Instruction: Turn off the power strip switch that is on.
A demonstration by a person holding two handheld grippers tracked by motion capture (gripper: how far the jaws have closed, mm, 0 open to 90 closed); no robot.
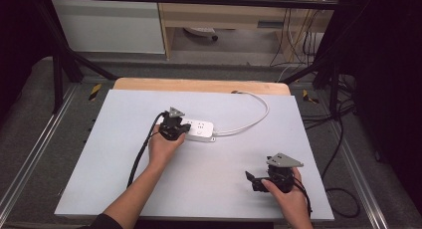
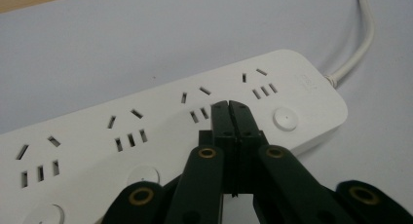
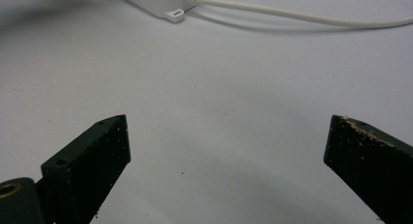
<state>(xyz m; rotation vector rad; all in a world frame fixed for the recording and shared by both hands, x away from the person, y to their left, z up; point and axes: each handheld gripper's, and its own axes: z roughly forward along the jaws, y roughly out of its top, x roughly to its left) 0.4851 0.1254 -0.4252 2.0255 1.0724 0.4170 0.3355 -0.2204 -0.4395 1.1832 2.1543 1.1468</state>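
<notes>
A white power strip (image 1: 200,129) lies near the middle of the white table (image 1: 124,154), its white cord (image 1: 251,120) curving away to the back edge. My left gripper (image 1: 185,128) is over the strip's left end. In the left gripper view its jaws are shut, tips (image 2: 229,105) together just above the strip (image 2: 146,136), between a socket and a round switch button (image 2: 285,119). Nothing is held between them. My right gripper (image 1: 250,179) rests at the front right, open. In the right gripper view its jaws stand wide apart over bare table, with the strip's end (image 3: 156,2) and cord (image 3: 302,14) far ahead.
A wooden board edge (image 1: 199,84) runs along the table's back. Black frame bars (image 1: 69,59) and loose cables (image 1: 338,139) flank the table on the floor. A wooden cabinet (image 1: 224,15) stands behind.
</notes>
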